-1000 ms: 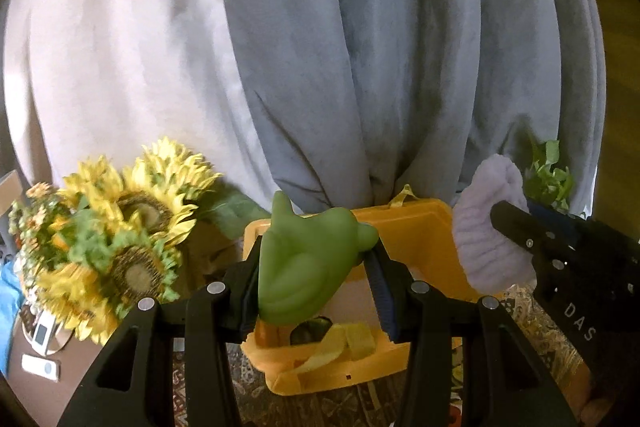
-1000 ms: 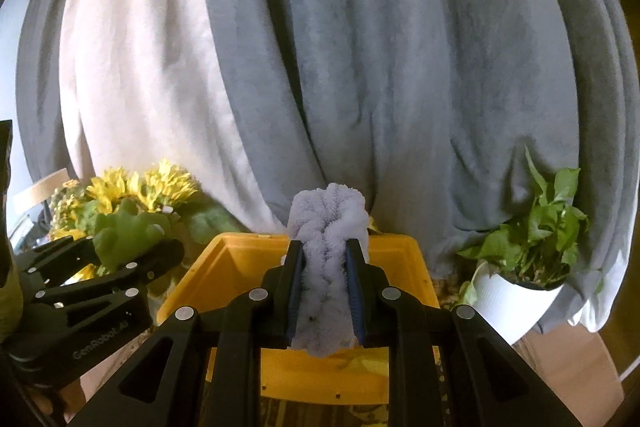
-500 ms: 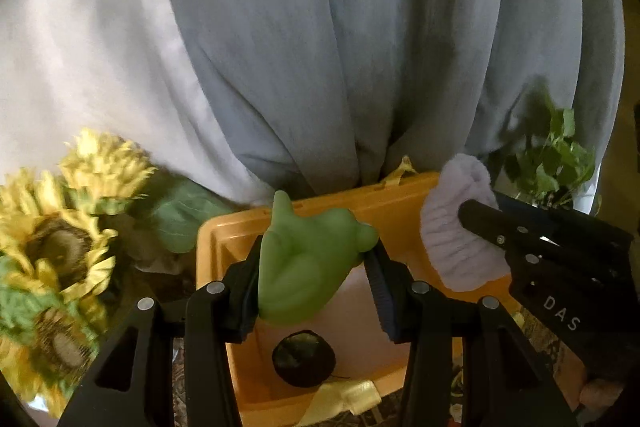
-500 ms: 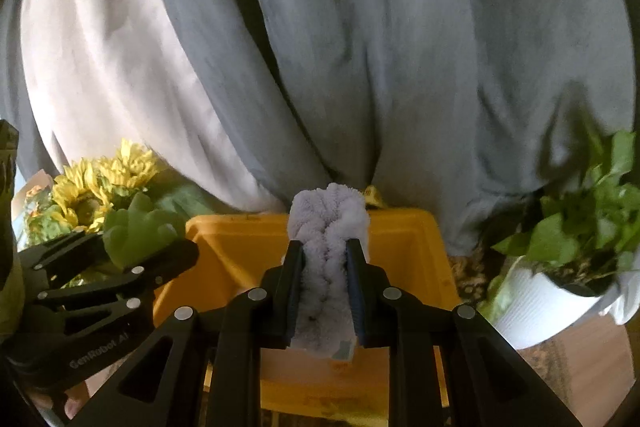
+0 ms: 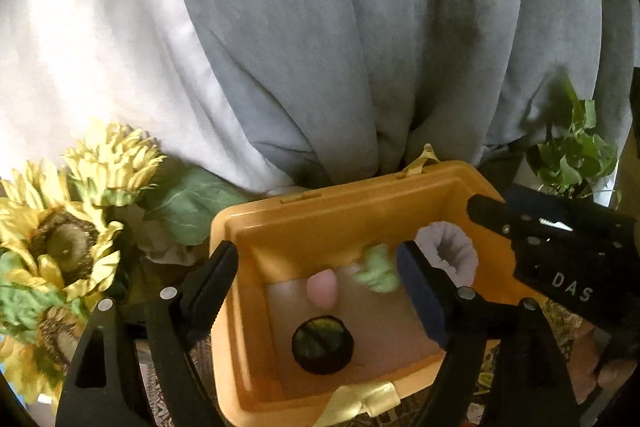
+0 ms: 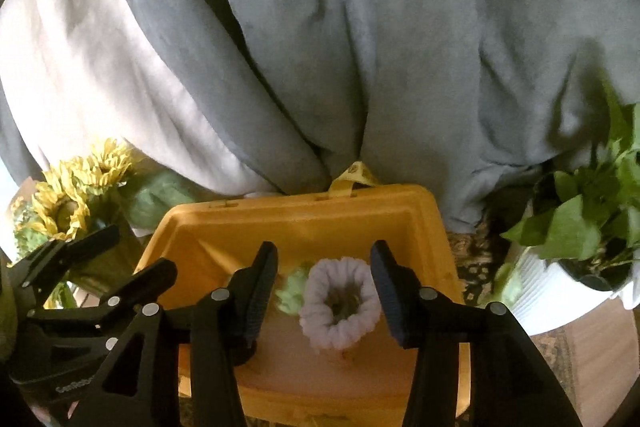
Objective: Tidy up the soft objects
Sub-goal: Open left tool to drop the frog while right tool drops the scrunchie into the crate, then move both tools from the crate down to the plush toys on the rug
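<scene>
Left gripper (image 5: 316, 283): jaws just spread wide, empty; green toy (image 5: 376, 273) dropping blurred inside the yellow bin (image 5: 320, 215).
Right gripper (image 6: 324, 291): jaws just parted; lavender scrunchie (image 6: 340, 307) loose between them, may snag or bounce out.

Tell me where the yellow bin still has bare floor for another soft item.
Bare floor shows in the yellow bin along its left wall, left of the black round object and pink piece. The right far corner is crowded: green toy and lavender scrunchie.

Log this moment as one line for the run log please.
left tool open | right tool open | green toy, lavender scrunchie released, dropping into yellow bin
</scene>
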A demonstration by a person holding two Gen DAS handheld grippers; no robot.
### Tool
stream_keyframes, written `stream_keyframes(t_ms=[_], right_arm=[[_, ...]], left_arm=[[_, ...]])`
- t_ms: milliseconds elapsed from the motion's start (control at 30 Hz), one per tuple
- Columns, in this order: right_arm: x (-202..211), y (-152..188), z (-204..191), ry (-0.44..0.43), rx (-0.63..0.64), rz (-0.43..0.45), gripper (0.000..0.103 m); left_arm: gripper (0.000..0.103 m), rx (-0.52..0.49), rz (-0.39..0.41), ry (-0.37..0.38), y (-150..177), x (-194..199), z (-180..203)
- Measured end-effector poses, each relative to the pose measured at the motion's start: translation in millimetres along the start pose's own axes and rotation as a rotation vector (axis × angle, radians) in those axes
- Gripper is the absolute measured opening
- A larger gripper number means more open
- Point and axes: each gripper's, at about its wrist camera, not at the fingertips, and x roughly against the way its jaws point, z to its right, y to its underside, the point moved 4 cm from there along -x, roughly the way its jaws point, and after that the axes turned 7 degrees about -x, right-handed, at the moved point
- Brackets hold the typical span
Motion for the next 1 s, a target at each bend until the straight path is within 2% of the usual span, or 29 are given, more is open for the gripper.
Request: stream_keyframes(t_ms=[167, 300, 400, 567, 667, 1000], right_arm=[[24, -2, 1, 0.028, 0.009, 0.049, 0.06], [48, 0, 2, 0.039, 0.011, 0.081, 0.061], [68, 4, 3, 0.053, 0.017, 0.115, 0.067], [105, 13, 5, 0.054, 0.005, 0.156, 0.07], [128, 20, 6, 0.053, 0.005, 0.178, 0.075], [183, 56, 15, 0.089, 0.009, 0.249, 0.075]], left_arm=[[0.085, -0.007, 0.03, -0.034, 2, 23, 3], [0.087, -0.015, 0.063, -0.056, 7, 46, 10], [0.089, -0.019, 0.087, -0.071, 12, 67, 16], [0.09, -0.013, 0.118, -0.077, 21, 102, 27], [0.091, -0.01, 0.138, -0.09, 28, 123, 33], [0.093, -0.021, 0.164, -0.108, 64, 164, 57]])
